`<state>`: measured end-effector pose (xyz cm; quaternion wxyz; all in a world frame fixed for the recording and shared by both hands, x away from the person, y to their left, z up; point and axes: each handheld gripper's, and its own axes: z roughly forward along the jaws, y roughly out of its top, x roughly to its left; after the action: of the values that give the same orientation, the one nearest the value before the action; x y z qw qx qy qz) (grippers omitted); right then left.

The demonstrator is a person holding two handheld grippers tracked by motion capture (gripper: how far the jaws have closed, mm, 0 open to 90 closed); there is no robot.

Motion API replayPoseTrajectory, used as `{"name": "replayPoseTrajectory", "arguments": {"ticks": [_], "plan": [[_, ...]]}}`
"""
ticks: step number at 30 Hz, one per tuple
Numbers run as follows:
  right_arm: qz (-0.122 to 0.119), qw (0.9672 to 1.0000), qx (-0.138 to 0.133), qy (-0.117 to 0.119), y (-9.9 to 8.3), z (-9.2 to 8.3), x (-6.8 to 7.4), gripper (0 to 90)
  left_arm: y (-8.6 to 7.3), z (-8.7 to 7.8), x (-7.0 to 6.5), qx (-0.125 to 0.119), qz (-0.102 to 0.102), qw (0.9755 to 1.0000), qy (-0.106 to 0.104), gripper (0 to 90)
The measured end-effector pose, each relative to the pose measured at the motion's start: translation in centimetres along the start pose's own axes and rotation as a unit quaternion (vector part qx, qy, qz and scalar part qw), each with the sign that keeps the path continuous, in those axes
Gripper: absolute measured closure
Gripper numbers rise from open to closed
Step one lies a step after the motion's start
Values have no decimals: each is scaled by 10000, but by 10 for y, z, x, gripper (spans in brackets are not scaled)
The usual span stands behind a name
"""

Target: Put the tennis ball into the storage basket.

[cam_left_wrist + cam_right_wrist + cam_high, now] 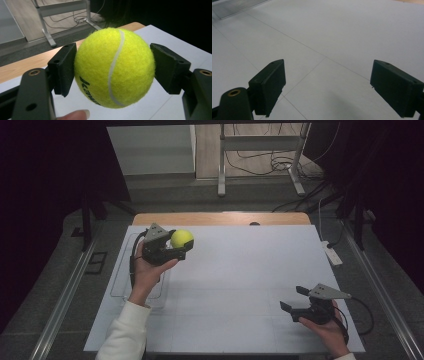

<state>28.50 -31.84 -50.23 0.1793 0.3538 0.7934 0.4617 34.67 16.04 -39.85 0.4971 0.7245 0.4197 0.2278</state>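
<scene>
Item 1 – tennis ball [114, 67]: yellow-green felt, white seam, black lettering low on its face. Held clear of the table, above its far-left part; in high view it sits just right of the left hand [146, 270], beside the clear tray [118, 285].

Item 2 – left gripper [177, 245]: clamped on the ball, one black pad on each side, both pressing the felt. Grey three-cornered plate on top; cable trails down by the wrist. Fingertip visible at bottom of left gripper view.

Item 3 – right gripper [292, 297]: jaws spread wide, nothing btwn them. Low over near-right part of white table sheet [240, 270], pointing left. Well apart from the ball.

Item 4 – wooden table edge [220, 218]: shows beyond the sheet's far side.
</scene>
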Motion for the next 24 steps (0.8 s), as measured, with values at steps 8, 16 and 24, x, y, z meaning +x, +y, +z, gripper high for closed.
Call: {"name": "replayPoseTrajectory", "arguments": {"ticks": [8, 16, 24], "plan": [[-5, 10000, 13, -9, 0, 0, 0, 136, -3, -2, 13, 11, -111, 9998, 190, 264], [-5, 10000, 10, -5, 0, 0, 0, 136, -5, -5, 23, 6, -207, 9992, 335, 264], [-9, 10000, 13, -11, 0, 0, 0, 136, -6, -9, 30, -61, -212, 9986, 477, 264]]}}
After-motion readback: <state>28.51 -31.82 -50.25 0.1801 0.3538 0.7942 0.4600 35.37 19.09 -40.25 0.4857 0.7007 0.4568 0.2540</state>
